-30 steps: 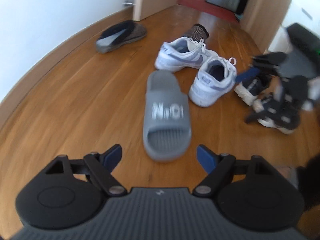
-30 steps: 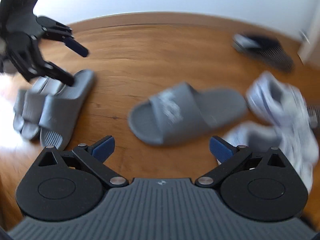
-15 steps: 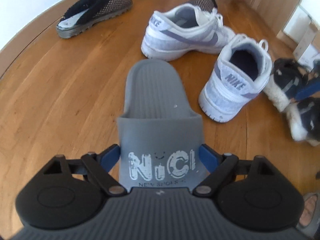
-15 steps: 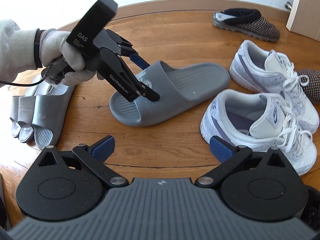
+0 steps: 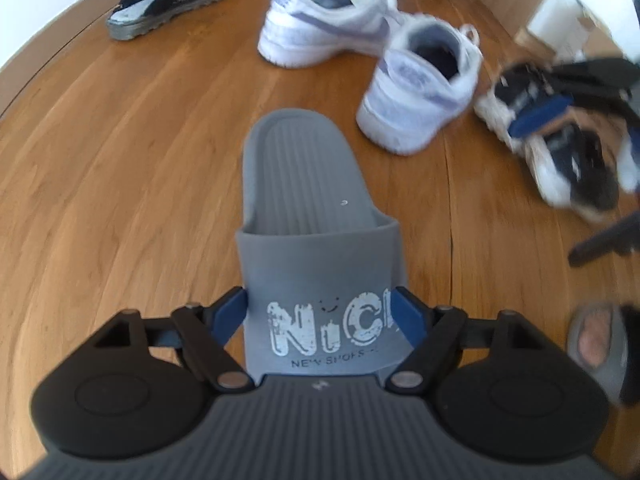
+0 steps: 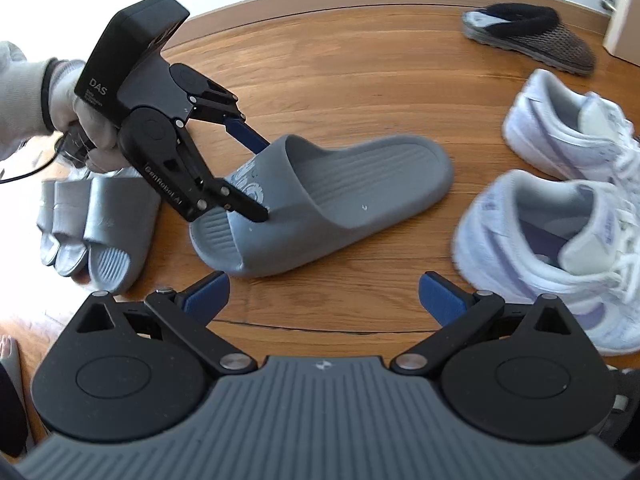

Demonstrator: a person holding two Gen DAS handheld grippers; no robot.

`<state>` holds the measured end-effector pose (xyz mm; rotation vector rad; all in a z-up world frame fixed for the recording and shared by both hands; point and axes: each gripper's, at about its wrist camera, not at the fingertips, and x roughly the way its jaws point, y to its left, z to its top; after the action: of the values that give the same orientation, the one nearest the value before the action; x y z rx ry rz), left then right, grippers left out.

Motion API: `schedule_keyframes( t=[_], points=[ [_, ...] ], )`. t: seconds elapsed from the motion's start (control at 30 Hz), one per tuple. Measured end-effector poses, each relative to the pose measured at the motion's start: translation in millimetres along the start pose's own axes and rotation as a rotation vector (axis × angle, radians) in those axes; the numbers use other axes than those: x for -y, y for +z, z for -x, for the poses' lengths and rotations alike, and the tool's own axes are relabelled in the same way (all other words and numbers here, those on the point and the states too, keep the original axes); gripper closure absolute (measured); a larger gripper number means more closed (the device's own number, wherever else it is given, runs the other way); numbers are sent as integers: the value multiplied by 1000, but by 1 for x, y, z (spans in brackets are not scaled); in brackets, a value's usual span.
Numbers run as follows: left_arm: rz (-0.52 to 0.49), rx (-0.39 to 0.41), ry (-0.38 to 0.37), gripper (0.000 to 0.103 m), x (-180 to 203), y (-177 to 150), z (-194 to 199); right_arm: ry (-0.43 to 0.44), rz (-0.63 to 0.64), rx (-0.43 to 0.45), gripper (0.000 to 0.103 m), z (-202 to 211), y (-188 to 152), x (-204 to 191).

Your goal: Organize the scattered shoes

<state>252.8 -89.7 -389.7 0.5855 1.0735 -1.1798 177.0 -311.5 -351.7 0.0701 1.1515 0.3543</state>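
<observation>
Left claw [image 5: 320,314] straddles the strap of a grey slide sandal [image 5: 308,184] on the wooden floor [image 5: 120,168]. Blue pads sit at either edge of the strap, at the printed "NiCE" lettering; its jaws have just been closing a little, strap between them. Contact looks made on both sides, though firm pressing cannot be confirmed. In the right wrist view the same claw [image 6: 262,178] comes in from 10 o'clock, held by a gloved hand [image 6: 86,128] with a pale sleeve; one finger lies along the far side of the strap, the other along the near side. Sandal lies flat on the floor, toe toward 8 o'clock, heel toward 2 o'clock in that view.

Right claw [image 6: 322,294] hangs open above bare floor, nothing between its blue pads, just short of the sandal's near edge.

Stack of grey slides [image 6: 96,224] at 9 o'clock of the sandal in the right wrist view, nested side by side, just beside the left claw body. Two white sneakers with lilac trim: one [image 6: 560,256] at 3 o'clock, near the sandal heel, the other [image 6: 568,128] beyond it. Dark knit slipper with black fleece lining [image 6: 532,40] at 1 o'clock, well apart, near the skirting board.

Left wrist view: black-and-white shoes [image 5: 560,160] at 2 o'clock, blurred, with the right claw's blue pad in front.
</observation>
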Motion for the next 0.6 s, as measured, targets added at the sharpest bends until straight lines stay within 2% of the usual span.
schedule_keyframes(
  t=[0.07, 0.23, 0.3, 0.37, 0.5, 0.57, 0.6],
  points=[
    [8, 34, 48, 25, -1, 0, 13, 19, 15, -12, 1, -6, 4, -9],
    [192, 165, 78, 22, -25, -7, 70, 13, 69, -6, 1, -29, 30, -33],
    [264, 201, 114, 21, -35, -16, 90, -4, 97, -17, 1, -41, 38, -43],
    [354, 238, 166, 21, -47, -37, 115, -20, 163, -64, 1, -65, 47, -58],
    [472, 260, 248, 21, -63, -69, 140, -115, 247, -139, 1, -107, 59, -74],
    [540, 250, 291, 21, -74, -84, 147, -138, 294, -167, 4, -120, 62, -82],
    [567, 246, 309, 21, -78, -90, 151, -148, 345, -179, 9, -126, 62, -87]
  ],
)
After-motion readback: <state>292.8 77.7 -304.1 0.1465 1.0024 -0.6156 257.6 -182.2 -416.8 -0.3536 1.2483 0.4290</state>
